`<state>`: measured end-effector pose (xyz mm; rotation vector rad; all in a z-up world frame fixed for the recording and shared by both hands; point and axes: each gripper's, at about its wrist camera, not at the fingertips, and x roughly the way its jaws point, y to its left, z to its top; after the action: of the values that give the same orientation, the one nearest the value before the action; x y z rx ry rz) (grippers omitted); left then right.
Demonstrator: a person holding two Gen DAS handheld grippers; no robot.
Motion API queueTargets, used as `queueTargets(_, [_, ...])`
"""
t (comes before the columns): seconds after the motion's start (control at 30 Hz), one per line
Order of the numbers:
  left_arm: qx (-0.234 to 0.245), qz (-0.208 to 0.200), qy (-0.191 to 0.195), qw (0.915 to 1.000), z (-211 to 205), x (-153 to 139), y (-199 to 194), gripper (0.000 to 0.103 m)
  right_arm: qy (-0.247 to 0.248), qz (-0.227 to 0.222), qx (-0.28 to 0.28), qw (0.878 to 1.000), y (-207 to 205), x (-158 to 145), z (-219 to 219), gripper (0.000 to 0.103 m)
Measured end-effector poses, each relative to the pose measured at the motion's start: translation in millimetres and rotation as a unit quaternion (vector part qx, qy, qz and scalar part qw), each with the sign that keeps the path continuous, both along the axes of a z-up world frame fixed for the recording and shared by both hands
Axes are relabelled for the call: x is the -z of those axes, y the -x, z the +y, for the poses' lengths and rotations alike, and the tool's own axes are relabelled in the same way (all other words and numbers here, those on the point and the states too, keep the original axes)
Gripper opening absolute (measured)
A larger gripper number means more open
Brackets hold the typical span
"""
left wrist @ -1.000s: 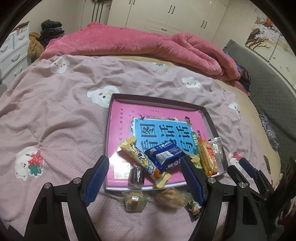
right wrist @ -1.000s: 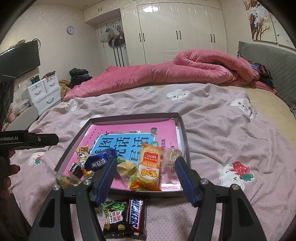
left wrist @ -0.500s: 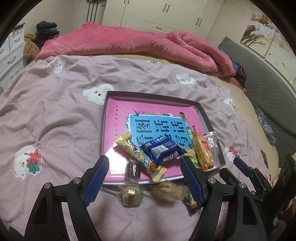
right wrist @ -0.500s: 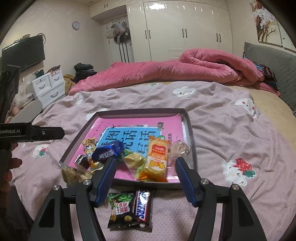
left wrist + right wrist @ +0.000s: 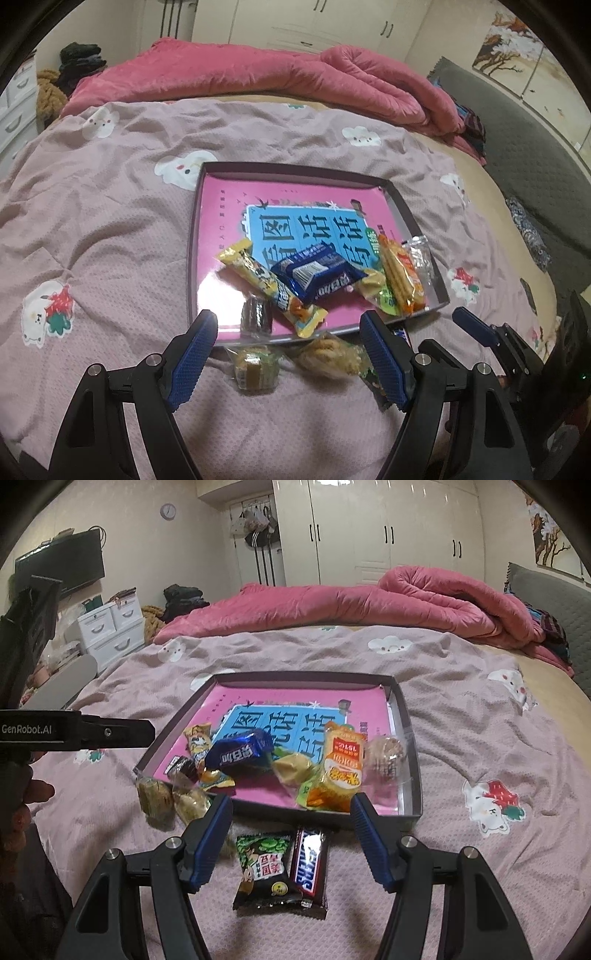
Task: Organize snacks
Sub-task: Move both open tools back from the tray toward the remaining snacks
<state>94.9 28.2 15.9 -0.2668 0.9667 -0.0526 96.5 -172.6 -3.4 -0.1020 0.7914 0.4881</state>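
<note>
A shallow tray (image 5: 195,236) (image 5: 404,716) with a pink and blue printed floor lies on the bed. Inside it are a yellow bar (image 5: 266,280), a blue packet (image 5: 317,275) (image 5: 240,753), an orange packet (image 5: 400,277) (image 5: 338,771) and a dark candy (image 5: 255,317). Two clear-wrapped cakes (image 5: 255,373) (image 5: 328,356) lie on the sheet just in front of the tray, under my left gripper (image 5: 291,358), which is open and empty. My right gripper (image 5: 290,843) hangs open above a green and black packet (image 5: 264,871) and a Snickers bar (image 5: 308,864).
A rolled pink duvet (image 5: 258,77) (image 5: 369,602) lies across the far side of the bed. White drawers (image 5: 110,627) and a television (image 5: 62,568) stand at the left. A grey headboard (image 5: 524,147) runs along the right. The pink sheet (image 5: 92,221) spreads around the tray.
Both grippers have drawn back slightly from the tray, so the loose snacks on the sheet in front of it show more fully. Neither gripper's opening has changed.
</note>
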Motion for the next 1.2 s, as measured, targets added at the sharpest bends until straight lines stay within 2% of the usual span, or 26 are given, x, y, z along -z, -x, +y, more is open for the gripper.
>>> queueTargets(0.47, [-0.004,0.031,0.0,0.9995,8.3,18.6,7.5,0.08,0.01,0.026,-0.05,0.998,8.5,15.2,19.1,0.066])
queueTargets(1.2, [0.0,0.081,-0.008,0.9967,13.1,56.1,9.8,0.08,0.023,0.046,-0.096,0.994,6.8,35.2,43.0,0.066])
